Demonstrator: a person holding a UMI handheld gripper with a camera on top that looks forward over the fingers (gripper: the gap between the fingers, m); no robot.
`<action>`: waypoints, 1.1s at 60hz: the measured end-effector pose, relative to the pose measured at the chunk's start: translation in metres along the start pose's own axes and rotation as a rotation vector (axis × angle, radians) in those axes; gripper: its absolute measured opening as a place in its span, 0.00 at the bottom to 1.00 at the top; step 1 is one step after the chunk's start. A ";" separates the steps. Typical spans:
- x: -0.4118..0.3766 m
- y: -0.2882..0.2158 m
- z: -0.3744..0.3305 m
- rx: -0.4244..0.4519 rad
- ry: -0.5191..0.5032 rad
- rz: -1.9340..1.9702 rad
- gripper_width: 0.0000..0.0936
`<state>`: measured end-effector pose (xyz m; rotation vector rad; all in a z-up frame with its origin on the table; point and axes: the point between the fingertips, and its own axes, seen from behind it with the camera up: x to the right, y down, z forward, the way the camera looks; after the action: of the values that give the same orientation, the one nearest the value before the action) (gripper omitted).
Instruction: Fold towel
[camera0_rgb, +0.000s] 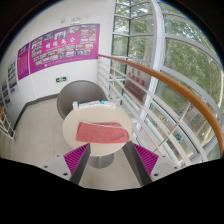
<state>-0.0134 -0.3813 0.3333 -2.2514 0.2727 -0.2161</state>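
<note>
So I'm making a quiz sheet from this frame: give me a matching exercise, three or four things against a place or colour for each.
Things:
1. towel
2. round table
3. posters
4. gripper

Descriptions:
A. white, beyond the gripper
B. open, with magenta pads
C. pink-red, lying on the table
D. on the far wall

Pairs: 1-C, 2-A, 3-D, 4-B

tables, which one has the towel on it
The nearer, pale round table, just ahead of the open gripper, carries the pink towel. The grey round table beyond it holds no towel.
</note>
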 end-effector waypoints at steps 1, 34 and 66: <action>-0.001 0.000 0.000 0.000 -0.003 0.004 0.91; -0.133 0.086 0.113 0.039 -0.144 0.034 0.92; -0.258 0.042 0.402 0.044 -0.064 -0.108 0.91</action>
<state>-0.1676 -0.0444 0.0288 -2.2269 0.1112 -0.2049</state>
